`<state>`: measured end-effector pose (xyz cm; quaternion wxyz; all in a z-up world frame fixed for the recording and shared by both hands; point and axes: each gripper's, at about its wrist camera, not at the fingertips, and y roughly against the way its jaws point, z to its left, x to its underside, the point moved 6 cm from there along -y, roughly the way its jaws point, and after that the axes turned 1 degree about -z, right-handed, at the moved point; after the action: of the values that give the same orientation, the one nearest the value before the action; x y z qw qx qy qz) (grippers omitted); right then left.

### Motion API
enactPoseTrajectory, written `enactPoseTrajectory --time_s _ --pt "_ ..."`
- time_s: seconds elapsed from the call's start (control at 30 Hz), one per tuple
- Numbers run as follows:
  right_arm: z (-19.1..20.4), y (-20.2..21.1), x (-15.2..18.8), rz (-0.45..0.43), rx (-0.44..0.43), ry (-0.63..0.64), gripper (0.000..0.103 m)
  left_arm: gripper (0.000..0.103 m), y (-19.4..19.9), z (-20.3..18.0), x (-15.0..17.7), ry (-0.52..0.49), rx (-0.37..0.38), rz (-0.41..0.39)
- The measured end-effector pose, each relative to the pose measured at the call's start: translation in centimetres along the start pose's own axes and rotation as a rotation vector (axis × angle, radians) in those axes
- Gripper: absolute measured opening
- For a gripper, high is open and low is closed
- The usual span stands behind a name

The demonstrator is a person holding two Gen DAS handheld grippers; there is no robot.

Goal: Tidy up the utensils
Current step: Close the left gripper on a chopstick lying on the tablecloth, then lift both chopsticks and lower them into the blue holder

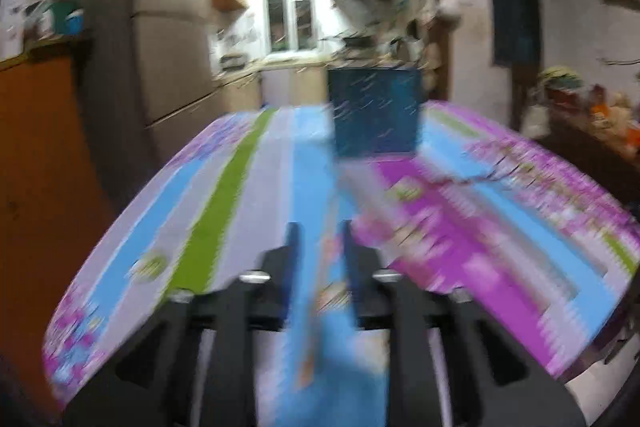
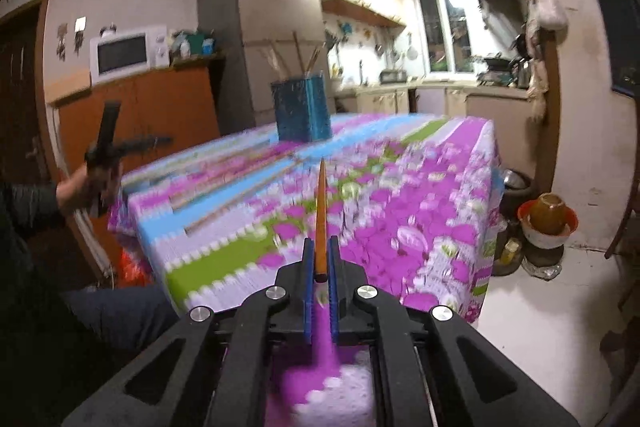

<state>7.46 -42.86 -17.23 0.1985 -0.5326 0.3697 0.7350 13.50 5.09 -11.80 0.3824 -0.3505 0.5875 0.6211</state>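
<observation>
The right gripper (image 2: 320, 259) has its blue pads pinched tight on a single orange-brown chopstick (image 2: 321, 211), which sticks straight out ahead of the jaws and tapers to a point over the flowery purple cloth on the bench (image 2: 420, 211). Beyond the chopstick's tip and a little to its left stands the blue utensil holder (image 2: 301, 111), upright near the far edge of the bench, with a few more sticks and handles poking out of its top. On the cloth between that holder and the gripper, off to the left, lie what look like a couple more long chopsticks (image 2: 236, 179), too smeared by blur to count. The left gripper (image 1: 319, 247) hangs over the striped side of the same bench with its fingers parted a modest way and nothing between them, only blue and white cloth showing through the gap. From its own camera the blue holder sits straight ahead and slightly right, well apart from its fingertips. Seen from the right side, the left gripper is off the bench's left end, held in a person's hand (image 2: 74, 187) with a dark sleeve behind it.
</observation>
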Motion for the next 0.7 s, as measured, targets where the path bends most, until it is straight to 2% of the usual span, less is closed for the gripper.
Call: enactPoseTrajectory --time_s 0.07,0.13,0.2,0.37,0.4,0.43,0.53,0.7 --pt "0.6 0.7 -0.9 -0.027 0.021 -0.001 0.007 0.033 0.7 0.5 2.3 -0.055 -0.03 0.035" --pt "1.2 1.5 -1.8 -0.054 0.04 -0.006 0.007 0.042 1.2 0.6 4.1 -0.114 -0.056 0.053" --pt "1.9 1.9 -2.4 -0.066 0.047 -0.01 0.007 0.042 1.3 0.7 5.4 -0.124 -0.039 0.069" --pt "3.5 1.9 -3.3 -0.076 0.081 -0.029 0.007 0.04 1.5 0.5 6.2 -0.133 -0.026 0.012" --pt "3.8 1.8 -3.4 -0.076 0.086 -0.031 0.007 0.038 1.6 0.1 6.3 -0.152 -0.017 -0.002" --pt "4.3 1.7 -3.4 -0.075 0.095 -0.032 0.007 0.028 1.7 -0.4 6.4 -0.167 -0.016 -0.012" --pt "5.6 1.2 -3.5 -0.075 0.112 -0.043 0.007 0.014 1.9 -1.5 6.8 -0.17 0.023 -0.054" --pt "6.6 0.1 -3.0 -0.072 0.151 -0.076 0.007 0.011 1.6 -1.3 6.7 -0.113 0.07 -0.085"
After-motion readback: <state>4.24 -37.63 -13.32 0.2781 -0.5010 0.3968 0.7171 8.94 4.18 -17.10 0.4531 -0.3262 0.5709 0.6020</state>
